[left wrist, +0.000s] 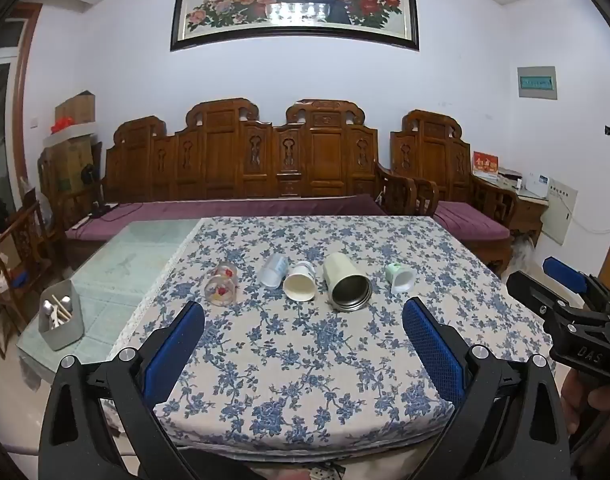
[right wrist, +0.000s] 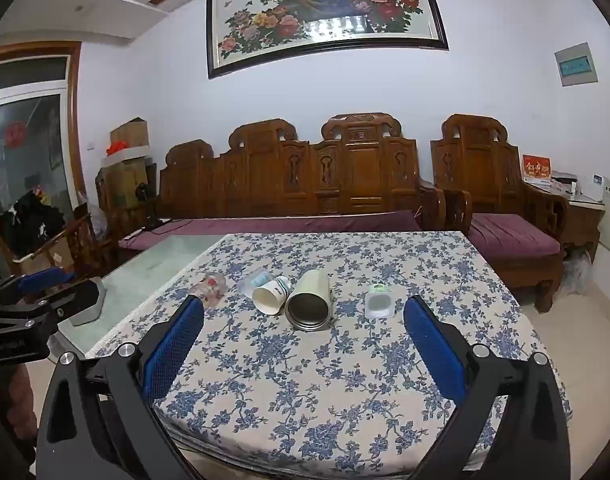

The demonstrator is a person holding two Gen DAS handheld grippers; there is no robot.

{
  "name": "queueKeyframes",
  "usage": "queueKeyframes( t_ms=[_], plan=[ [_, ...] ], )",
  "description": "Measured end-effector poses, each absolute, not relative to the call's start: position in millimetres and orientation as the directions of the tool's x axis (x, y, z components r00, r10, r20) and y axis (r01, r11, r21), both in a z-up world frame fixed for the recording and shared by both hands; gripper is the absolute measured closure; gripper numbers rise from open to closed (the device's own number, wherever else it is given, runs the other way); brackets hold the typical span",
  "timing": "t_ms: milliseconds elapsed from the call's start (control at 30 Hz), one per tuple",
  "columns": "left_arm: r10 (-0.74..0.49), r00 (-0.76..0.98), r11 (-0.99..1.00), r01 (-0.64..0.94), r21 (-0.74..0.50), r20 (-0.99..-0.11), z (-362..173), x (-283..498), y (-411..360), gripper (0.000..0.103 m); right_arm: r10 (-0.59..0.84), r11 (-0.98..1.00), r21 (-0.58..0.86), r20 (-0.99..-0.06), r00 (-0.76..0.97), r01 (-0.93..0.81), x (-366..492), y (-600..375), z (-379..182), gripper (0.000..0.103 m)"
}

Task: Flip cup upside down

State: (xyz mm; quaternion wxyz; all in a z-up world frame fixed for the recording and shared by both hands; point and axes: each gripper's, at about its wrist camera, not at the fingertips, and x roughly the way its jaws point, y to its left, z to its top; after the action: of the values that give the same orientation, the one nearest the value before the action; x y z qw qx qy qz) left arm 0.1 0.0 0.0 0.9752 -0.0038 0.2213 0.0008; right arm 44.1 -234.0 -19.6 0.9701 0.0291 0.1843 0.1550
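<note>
Several cups lie on their sides in a row on the floral tablecloth (left wrist: 305, 360): a clear glass with red print (left wrist: 221, 285) (right wrist: 209, 289), a clear plastic cup (left wrist: 273, 270) (right wrist: 257, 281), a white paper cup (left wrist: 299, 282) (right wrist: 271, 295), a cream metal tumbler (left wrist: 347, 282) (right wrist: 309, 300) and a small green-and-white cup (left wrist: 401, 278) (right wrist: 379, 301). My left gripper (left wrist: 303, 316) is open and empty, short of the cups. My right gripper (right wrist: 304, 314) is open and empty, short of the cups; it also shows at the right edge of the left wrist view (left wrist: 565, 292).
A grey holder with chopsticks (left wrist: 61, 320) stands on the bare glass table part (left wrist: 145, 248) left of the cloth. A carved wooden sofa (left wrist: 245, 168) and armchair (left wrist: 457, 184) stand behind the table. The table's front edge (left wrist: 305, 446) is close to me.
</note>
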Motion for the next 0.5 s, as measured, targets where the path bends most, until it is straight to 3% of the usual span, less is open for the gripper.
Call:
queueKeyframes(
  t_ms=[500],
  plan=[
    [-0.003, 0.906, 1.000, 0.000, -0.008, -0.423, 6.3, -0.2, -3.1, 0.008, 0.309, 0.951, 0.109, -0.345, 0.886, -0.289, 44.8, -234.0, -18.3, 0.002]
  ],
)
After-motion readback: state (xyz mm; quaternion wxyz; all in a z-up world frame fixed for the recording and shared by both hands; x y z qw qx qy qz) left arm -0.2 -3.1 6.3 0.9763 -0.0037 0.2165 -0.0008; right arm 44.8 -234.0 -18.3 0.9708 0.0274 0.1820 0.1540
